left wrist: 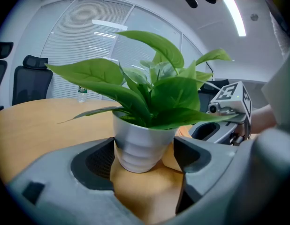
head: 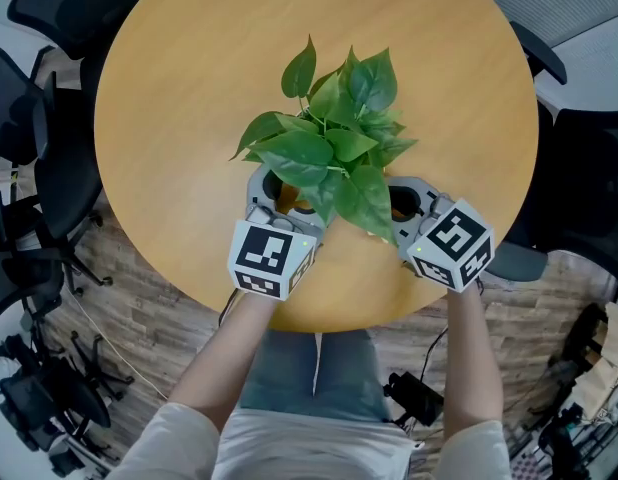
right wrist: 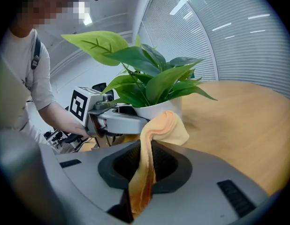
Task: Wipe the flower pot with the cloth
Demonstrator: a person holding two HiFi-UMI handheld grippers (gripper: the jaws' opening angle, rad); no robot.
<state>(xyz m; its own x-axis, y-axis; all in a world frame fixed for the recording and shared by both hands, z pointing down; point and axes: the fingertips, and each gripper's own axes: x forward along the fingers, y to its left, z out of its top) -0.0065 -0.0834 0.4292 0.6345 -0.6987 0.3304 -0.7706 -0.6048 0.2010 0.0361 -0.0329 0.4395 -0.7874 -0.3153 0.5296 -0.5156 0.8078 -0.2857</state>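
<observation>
The flower pot (left wrist: 141, 139), white and ribbed, stands upright with its mouth up and its long axis vertical, close to the near edge of the round table (head: 189, 88). It holds a green leafy plant (head: 334, 148) whose leaves spread over its rim. The left gripper (left wrist: 144, 159) has its jaws spread wide and set against the pot's two sides. The right gripper (right wrist: 145, 165) has its jaws pressed together on an orange cloth (right wrist: 166, 125), whose free end rests against the pot. Each gripper's cube (head: 271, 256) bears black-and-white square markers.
</observation>
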